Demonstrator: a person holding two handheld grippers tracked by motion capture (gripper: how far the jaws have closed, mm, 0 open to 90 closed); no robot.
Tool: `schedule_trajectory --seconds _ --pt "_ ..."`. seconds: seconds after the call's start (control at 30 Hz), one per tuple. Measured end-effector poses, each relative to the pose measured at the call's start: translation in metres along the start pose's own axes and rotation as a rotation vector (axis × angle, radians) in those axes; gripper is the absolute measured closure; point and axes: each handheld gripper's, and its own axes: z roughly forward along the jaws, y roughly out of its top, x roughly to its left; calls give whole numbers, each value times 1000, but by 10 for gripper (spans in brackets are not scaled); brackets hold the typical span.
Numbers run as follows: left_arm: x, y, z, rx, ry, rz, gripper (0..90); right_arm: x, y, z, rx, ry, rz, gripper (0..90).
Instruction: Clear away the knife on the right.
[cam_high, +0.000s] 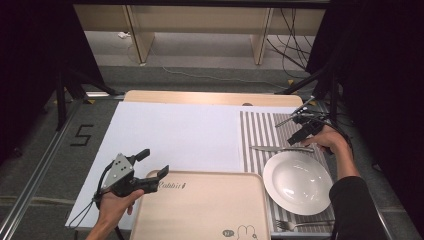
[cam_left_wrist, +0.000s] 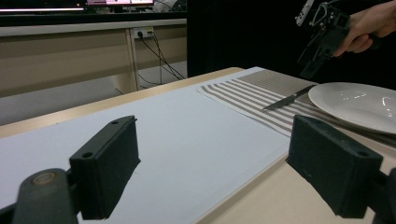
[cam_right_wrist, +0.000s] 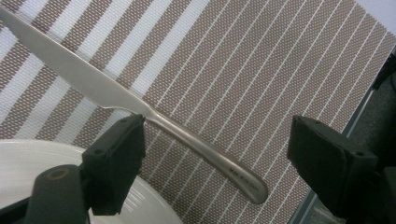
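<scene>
**Right over the knife, jaws spread**

Right now the knife (cam_right_wrist: 140, 112) lies flat on the striped placemat (cam_right_wrist: 261, 74), just beyond the far rim of the white plate (cam_high: 298, 182). In my right gripper view its handle runs down toward the lower right between my two black jaws, and the blade stretches off to the upper left. The left-hand jaw in that view sits at the point where the blade narrows into the handle; I cannot tell whether it touches the metal. The other jaw stands well clear of the handle, so my right gripper (cam_high: 303, 131) is released, with nothing clamped in it. From the high view I see my right hand (cam_high: 330, 141) holding that gripper above the handle end of the knife (cam_high: 282, 148), near the right edge of the placemat (cam_high: 255, 130).

The plate rests on the same placemat, nearer to me than the knife, and a curve of its rim (cam_right_wrist: 42, 154) shows at the lower left of my right gripper view. A fork (cam_high: 300, 225) lies on the mat on the near side of the plate.

My left gripper (cam_high: 151, 166) is well apart from all this, at the far left corner of the beige tray (cam_high: 200, 210), which lies beside the plate. Its jaws are spread wide with nothing between them. My left hand (cam_high: 116, 205) holds it low, over the white sheet (cam_high: 175, 135) that covers the table. Looking along it, I see the plate (cam_left_wrist: 359, 105), the knife tip (cam_left_wrist: 287, 99) and my right gripper (cam_left_wrist: 314, 63) farther off.
</scene>
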Motion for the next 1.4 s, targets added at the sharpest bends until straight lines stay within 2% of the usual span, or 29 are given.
schedule_trajectory --seconds 0.2,0.23,0.37,0.4,0.47,0.57,0.7,0.73,0.83,0.93,0.97,1.13,1.17,1.37,1.4 --pt "0 0 0 -1 -2 0 157 2 3 8 52 3 -10 204" --pt "0 0 0 0 -2 2 157 2 3 11 47 -2 -29 203" --pt "0 0 0 -1 -2 2 157 3 4 16 91 -5 -34 203" --pt "0 0 0 -1 -2 2 157 1 5 18 92 -6 -55 203" --pt "0 0 0 -1 -2 2 157 3 4 22 100 -13 -30 204" --pt "0 0 0 -1 -4 4 157 1 5 25 121 -10 -48 206" --pt "0 0 1 2 -5 4 157 -2 4 28 114 -2 -62 210" --pt "0 0 1 1 -5 2 157 -1 4 28 125 -2 -40 211" --pt "0 0 1 2 -5 3 157 -2 3 30 139 3 -34 214" --pt "0 0 1 2 -5 5 157 -4 1 32 144 1 -49 216" --pt "1 0 2 -1 -7 4 157 -4 1 31 157 10 -32 216" --pt "1 0 2 3 -3 5 157 -4 1 33 170 15 -34 221" --pt "1 0 2 2 -2 5 157 -5 1 34 169 10 -55 223" --pt "1 0 2 1 -2 6 157 -2 2 38 190 2 -44 234" --pt "1 0 2 2 -2 6 157 -3 2 39 188 3 -57 238"
